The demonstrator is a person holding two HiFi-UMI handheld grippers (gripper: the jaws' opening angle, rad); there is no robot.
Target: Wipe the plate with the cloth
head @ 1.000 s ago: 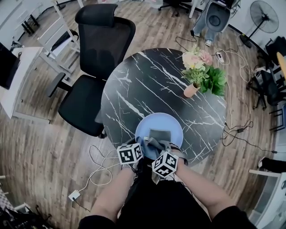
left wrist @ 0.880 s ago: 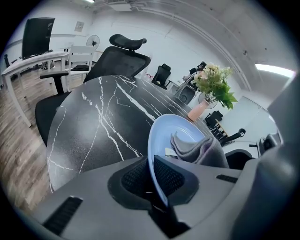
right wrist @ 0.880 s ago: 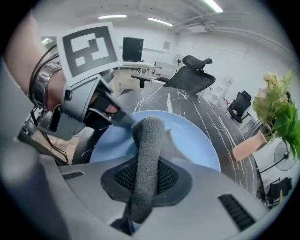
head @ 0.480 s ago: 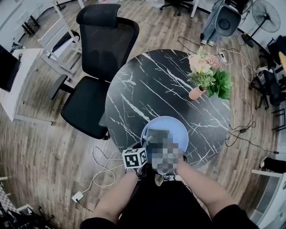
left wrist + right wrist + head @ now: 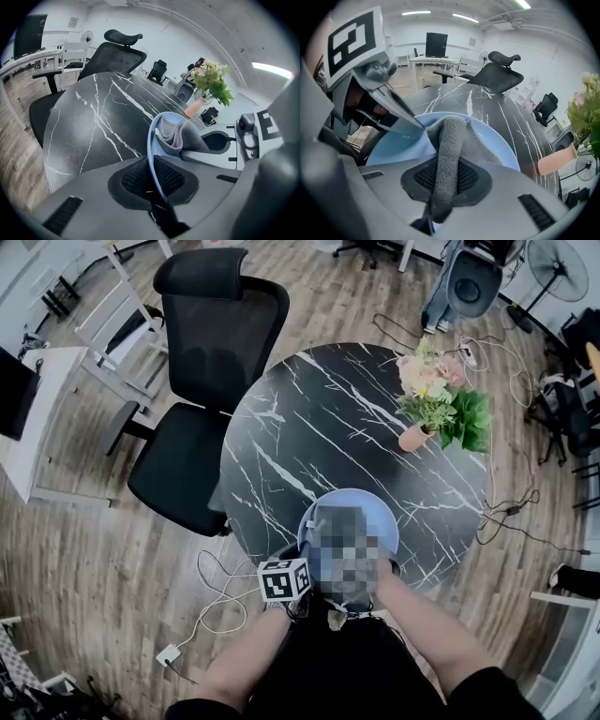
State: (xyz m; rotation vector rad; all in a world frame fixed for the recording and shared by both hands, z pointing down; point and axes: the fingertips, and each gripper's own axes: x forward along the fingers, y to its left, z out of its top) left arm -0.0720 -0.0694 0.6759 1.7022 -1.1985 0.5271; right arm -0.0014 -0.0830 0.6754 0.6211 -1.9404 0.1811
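L gripper: jaws nearly together, pinching the rim of the pale blue round plate edge-on btwn the pads. The plate sits at the near edge of the round black marble-look table, right in front of the person. R gripper: clamped on a rolled fold of the grey microfibre cloth; the rest of the cloth lies in the plate's well (head view blurs this spot). Potted pink flowers stand well apart, at the table's far right. Black mesh office chair is beside the table.
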